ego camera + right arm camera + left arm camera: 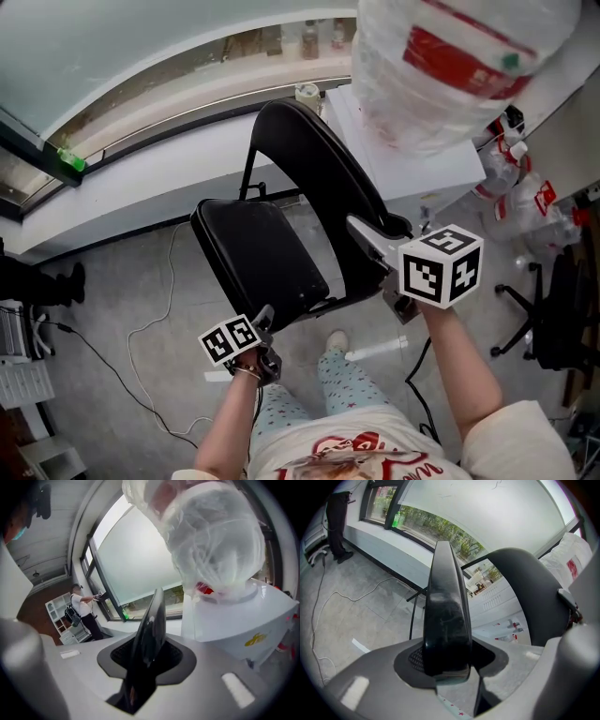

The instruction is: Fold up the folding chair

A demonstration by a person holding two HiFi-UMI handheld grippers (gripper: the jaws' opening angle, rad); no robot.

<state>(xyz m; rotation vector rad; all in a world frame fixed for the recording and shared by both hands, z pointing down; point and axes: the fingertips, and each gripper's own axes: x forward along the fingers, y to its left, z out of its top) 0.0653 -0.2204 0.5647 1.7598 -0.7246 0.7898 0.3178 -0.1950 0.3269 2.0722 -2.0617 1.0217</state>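
Observation:
A black folding chair stands open on the grey floor, with its seat (258, 253) level and its backrest (323, 178) rising behind it. My left gripper (265, 319) is shut on the seat's near front edge. In the left gripper view the seat (445, 616) runs edge-on out from between the jaws, and the backrest (525, 592) curves at the right. My right gripper (367, 236) is shut on the backrest's right edge. That edge (149, 634) shows as a thin black blade between the jaws in the right gripper view.
A white cabinet (431, 169) carrying a big plastic-wrapped bundle (450, 66) stands right behind the chair. A white window ledge (141, 178) runs along the back. A cable (141, 337) lies on the floor at the left, and an office chair base (525, 309) is at the right. The person's legs (347, 375) are below the seat.

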